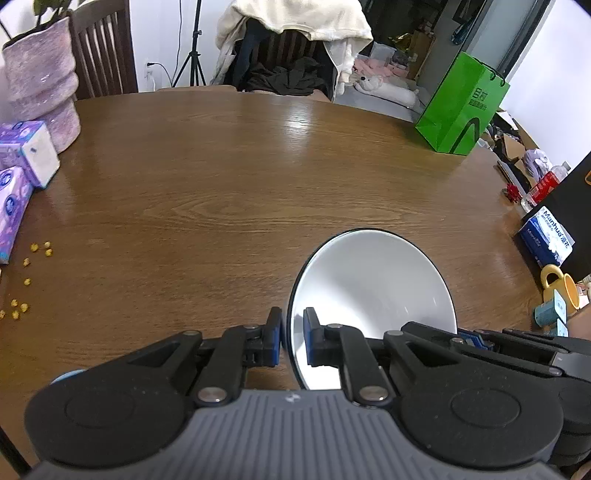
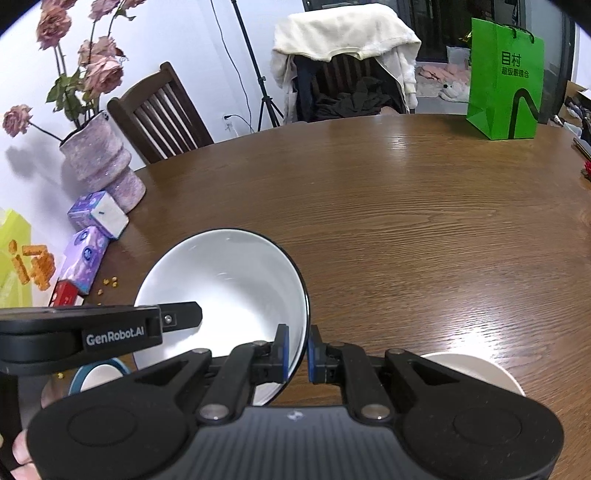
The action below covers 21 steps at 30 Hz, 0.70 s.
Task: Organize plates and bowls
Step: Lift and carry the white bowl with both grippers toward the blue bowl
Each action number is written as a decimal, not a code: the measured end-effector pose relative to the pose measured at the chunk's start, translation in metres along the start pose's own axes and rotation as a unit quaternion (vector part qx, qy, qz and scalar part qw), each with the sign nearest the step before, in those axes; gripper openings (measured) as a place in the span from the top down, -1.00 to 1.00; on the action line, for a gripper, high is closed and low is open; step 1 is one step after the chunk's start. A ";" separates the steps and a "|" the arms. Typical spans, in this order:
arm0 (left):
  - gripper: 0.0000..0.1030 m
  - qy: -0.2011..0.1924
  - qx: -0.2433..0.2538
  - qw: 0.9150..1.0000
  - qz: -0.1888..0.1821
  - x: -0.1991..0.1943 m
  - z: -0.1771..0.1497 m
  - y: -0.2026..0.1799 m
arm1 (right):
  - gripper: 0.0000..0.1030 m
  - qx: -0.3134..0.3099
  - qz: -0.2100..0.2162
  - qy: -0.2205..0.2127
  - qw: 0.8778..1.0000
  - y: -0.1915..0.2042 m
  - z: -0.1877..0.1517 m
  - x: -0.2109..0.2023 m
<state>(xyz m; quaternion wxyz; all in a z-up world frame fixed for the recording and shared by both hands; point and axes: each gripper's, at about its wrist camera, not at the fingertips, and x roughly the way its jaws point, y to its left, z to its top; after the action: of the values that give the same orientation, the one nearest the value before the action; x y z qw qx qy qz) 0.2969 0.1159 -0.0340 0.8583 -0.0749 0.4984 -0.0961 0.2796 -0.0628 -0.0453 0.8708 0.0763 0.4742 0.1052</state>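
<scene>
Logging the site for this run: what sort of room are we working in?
Most likely a lived-in home dining area. A round wooden dining table has wooden chairs around it, one draped with clothes, and a vase of flowers and tissue packs sit at the edge.

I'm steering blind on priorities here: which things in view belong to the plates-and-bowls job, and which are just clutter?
Job:
white bowl, pinched at its rim by both the left gripper and right gripper
blue-rimmed dish
white dish

Clutter:
green paper bag
purple tissue packs
pink vase
yellow crumbs
yellow mug
</scene>
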 end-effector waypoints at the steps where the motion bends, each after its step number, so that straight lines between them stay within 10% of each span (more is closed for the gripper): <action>1: 0.76 0.000 -0.001 1.000 0.001 -0.002 -0.001 0.003 | 0.81 -0.001 0.000 0.000 1.000 0.003 -0.001 0.000; 21: 0.76 -0.010 -0.025 1.000 0.012 -0.039 -0.024 0.076 | 0.81 -0.027 0.016 0.006 0.999 0.079 -0.022 0.000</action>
<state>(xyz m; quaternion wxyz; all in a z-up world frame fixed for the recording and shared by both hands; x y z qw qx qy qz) 0.2640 0.1984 -0.0302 0.8623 -0.0911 0.4928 -0.0728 0.2523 0.0140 -0.0391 0.8680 0.0594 0.4749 0.1322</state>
